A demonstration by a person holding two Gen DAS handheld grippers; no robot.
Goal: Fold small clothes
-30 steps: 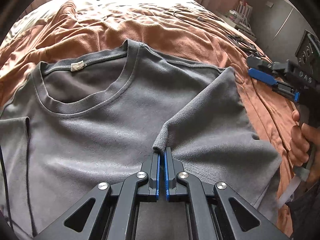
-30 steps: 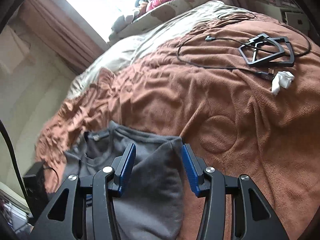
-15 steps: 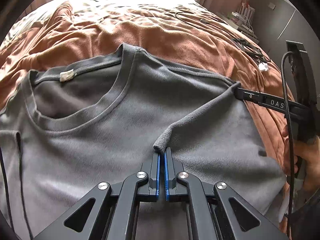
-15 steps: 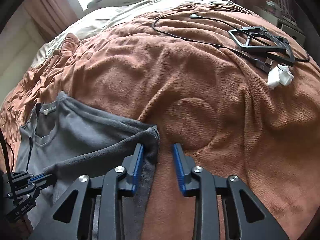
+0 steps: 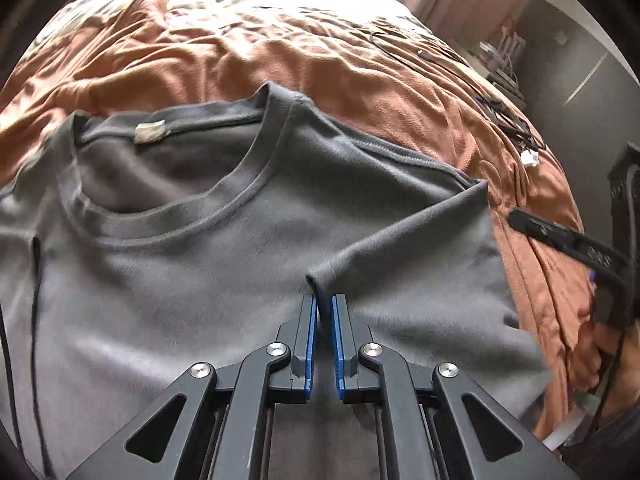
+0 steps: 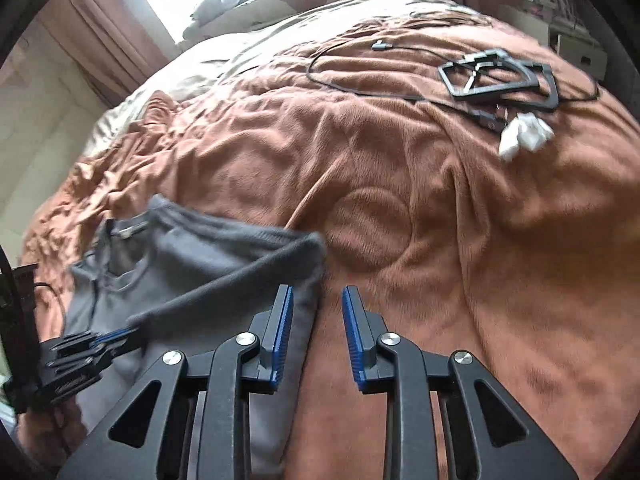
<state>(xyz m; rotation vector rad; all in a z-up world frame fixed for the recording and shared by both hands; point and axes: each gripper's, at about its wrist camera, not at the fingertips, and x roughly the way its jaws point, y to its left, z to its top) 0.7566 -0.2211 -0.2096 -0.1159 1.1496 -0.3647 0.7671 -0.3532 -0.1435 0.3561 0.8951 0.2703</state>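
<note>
Grey sleeve (image 5: 400, 240) still between left tongs (image 5: 325, 304), pads now slightly apart; right tongs (image 6: 318, 300) narrower, empty.

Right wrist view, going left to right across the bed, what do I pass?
Left gripper pinching the sleeve → grey T-shirt → right gripper, open over the shirt's edge → round mark in the brown blanket → black frame → white wad.
</note>
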